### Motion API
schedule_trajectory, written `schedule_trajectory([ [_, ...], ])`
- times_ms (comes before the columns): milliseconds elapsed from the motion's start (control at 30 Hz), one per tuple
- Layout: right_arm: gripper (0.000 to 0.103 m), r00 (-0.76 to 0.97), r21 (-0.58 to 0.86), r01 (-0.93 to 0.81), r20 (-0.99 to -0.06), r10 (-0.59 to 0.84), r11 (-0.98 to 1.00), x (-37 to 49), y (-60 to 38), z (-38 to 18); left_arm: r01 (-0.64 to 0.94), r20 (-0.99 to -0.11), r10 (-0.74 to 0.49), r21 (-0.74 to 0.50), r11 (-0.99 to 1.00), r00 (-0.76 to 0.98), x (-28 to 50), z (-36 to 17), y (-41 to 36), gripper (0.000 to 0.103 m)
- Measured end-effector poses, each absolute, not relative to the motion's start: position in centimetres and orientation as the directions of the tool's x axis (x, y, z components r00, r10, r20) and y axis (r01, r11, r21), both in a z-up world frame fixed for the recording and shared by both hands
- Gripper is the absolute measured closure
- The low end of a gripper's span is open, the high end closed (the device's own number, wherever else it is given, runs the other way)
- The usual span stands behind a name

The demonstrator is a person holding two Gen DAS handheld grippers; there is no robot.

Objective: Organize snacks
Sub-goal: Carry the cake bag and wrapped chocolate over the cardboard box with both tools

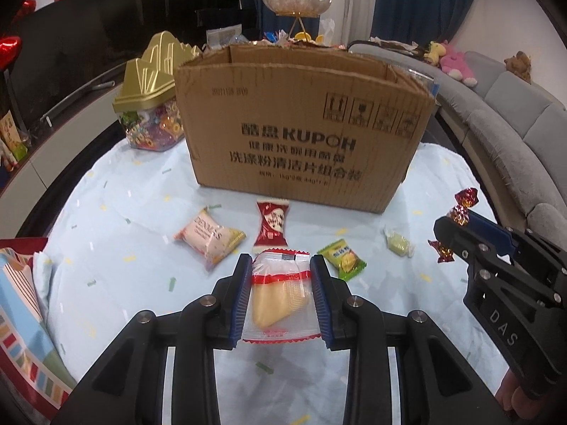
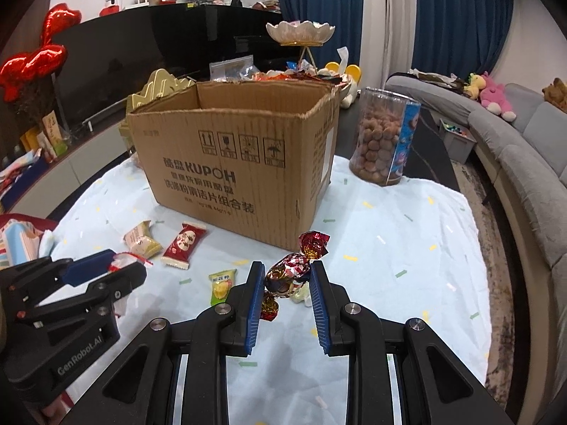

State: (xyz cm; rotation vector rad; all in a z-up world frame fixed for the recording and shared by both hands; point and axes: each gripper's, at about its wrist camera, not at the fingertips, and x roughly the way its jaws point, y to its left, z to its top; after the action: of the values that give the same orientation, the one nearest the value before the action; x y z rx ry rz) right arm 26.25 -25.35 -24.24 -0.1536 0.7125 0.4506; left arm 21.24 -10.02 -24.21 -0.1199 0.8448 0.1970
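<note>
Left gripper point(image 1: 281, 295) clenched on clear cracker packet point(image 1: 280, 297), right gripper point(image 2: 287, 295) clamped on foil candy point(image 2: 288, 271), both held above table short of cardboard box point(image 1: 301, 134); slick wrappers may slip out, or loads may clip box's rim.

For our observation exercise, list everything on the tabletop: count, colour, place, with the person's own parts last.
box: 1, brown, centre of cloth, open top
cloth: 1, pale blue, covers table
gold-lid jar: 1, clear, left of box
ball jar: 1, clear, right of box
pink packet: 1, in front of box
red packet: 1, in front of box
green packet: 1, near clear packet
pale candy: 1, right
clear packet: 1, in left gripper
foil candy: 1, red, in right gripper
</note>
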Motion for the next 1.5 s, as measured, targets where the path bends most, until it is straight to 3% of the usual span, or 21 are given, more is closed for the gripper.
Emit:
schedule_trajectory([
  [733, 0.076, 0.732, -0.024, -0.387, -0.616, 0.292, 0.922, 22.9, -22.1, -18.2, -0.168, -0.680, 0.071, -0.078, 0.983, 0.730, 21.1, -17.2, -6.6, 0.070],
  [1500, 0.076, 0.782, -0.012, -0.239, -0.595, 0.185, 0.971, 24.9, -19.9, -11.7, -0.058, -0.611, -0.010, -0.091, 0.994, 0.792, 24.4, -9.8, -3.6, 0.070],
])
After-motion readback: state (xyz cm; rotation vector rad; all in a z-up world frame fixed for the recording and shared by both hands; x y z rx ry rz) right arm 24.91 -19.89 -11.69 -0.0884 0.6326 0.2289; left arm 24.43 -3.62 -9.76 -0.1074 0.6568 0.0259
